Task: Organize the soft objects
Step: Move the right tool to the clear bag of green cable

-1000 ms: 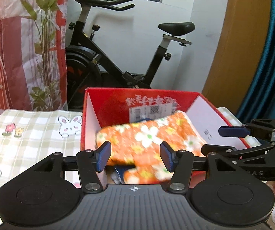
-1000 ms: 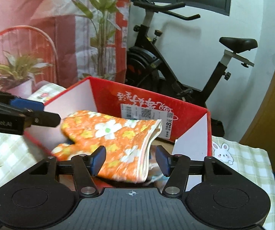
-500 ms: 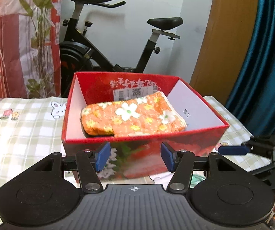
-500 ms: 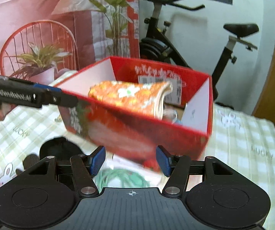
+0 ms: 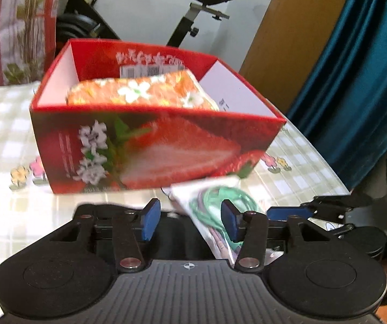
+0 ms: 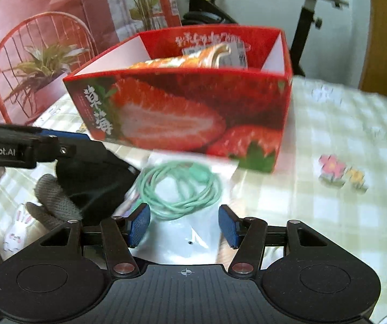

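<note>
Both hand-held grippers withdrew; red box [image 5: 150,145] edge touches cable bag [image 6: 182,216].

Glossy cardboard box [image 5: 150,145], floral cloth [image 5: 139,93] inside

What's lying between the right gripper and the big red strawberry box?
A clear plastic bag holding a coiled green cord lies on the checked tablecloth between the right gripper and the red box, clearest in the right wrist view.
</note>
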The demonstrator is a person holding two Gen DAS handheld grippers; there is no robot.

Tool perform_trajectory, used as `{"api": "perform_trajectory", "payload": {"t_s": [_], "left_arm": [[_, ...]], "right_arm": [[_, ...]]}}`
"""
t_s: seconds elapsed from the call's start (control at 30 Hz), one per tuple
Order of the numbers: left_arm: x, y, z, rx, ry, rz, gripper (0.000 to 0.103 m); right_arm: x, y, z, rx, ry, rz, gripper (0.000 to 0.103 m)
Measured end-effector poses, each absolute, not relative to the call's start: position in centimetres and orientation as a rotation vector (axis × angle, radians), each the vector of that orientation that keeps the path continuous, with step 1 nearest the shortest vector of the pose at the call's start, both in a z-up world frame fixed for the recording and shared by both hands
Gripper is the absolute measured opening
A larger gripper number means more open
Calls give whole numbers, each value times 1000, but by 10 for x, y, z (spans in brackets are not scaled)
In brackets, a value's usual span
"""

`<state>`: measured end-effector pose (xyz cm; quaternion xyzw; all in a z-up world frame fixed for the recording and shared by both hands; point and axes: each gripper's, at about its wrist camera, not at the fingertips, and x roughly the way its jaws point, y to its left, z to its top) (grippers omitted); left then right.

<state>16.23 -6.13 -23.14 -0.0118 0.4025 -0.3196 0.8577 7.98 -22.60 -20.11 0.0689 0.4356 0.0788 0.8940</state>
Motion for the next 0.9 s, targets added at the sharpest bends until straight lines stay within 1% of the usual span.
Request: {"api": "perform_trajectory", "payload": {"t_s": [0.03,0.27,0.33,0.67,0.9], "left_arm": [[163,-60,-234,-33,857,-671,48],[164,-52,-248,-81,918,-673,41],[163,-53,-252,-87,930,-683,34],[165,-55,-268,-102,984,-674,34],[171,-49,-278,-160,999,-677,34]], "right_arm": [[78,-224,-203,151,904,166,54],[79,-214,-209,208,890,158,55],[79,-211,-211,211,883,151,55],[75,-195,-212,180,862,196,54],[71,-201,-211,175,862,206,54]]}}
